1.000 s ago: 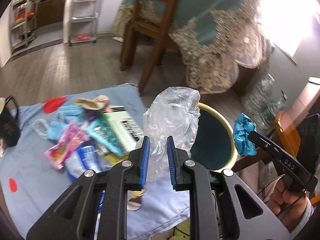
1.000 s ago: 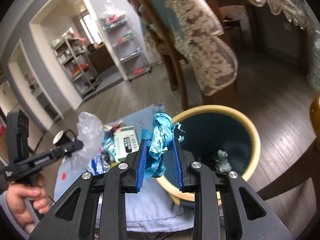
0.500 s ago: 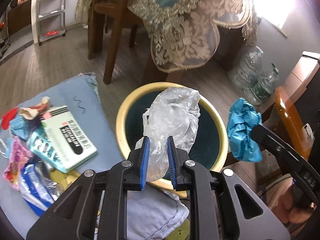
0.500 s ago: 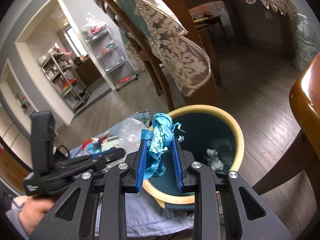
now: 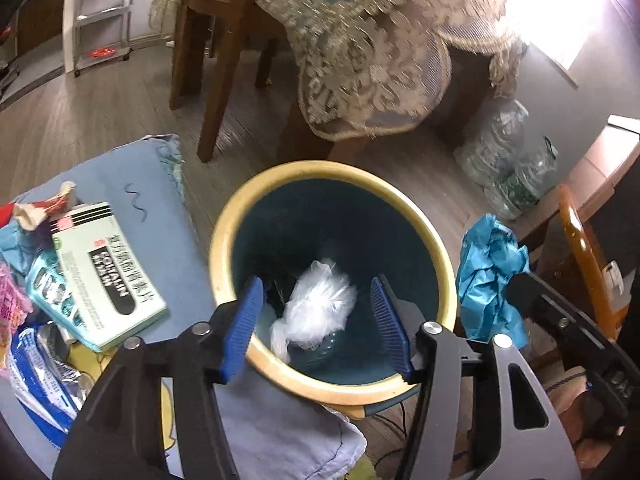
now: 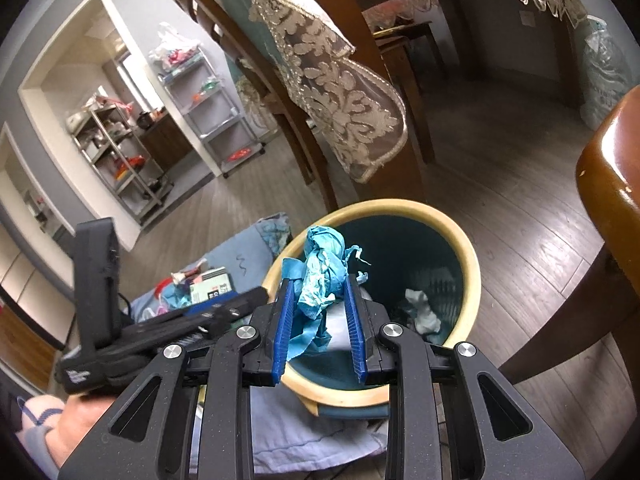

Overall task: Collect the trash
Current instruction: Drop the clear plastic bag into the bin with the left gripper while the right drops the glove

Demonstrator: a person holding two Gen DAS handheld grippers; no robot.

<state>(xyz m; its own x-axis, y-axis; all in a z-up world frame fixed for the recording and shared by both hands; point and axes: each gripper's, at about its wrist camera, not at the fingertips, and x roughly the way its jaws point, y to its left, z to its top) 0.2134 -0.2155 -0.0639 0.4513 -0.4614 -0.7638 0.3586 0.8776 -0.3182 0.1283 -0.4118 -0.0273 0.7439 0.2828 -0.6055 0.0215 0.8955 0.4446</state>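
Item: clear plastic bag [image 5: 320,304], loose inside my landmark, the yellow-rimmed bin [image 5: 436,248]. My left gripper [image 5: 320,324], above the bin mouth, is opening with its pads clear of the bag. Item: crumpled blue wrapper [image 6: 320,284], pinched in my right gripper [image 6: 320,332] over the bin's near rim. I judge both feather-light, soft and crushable; best pinched at a bunched fold.
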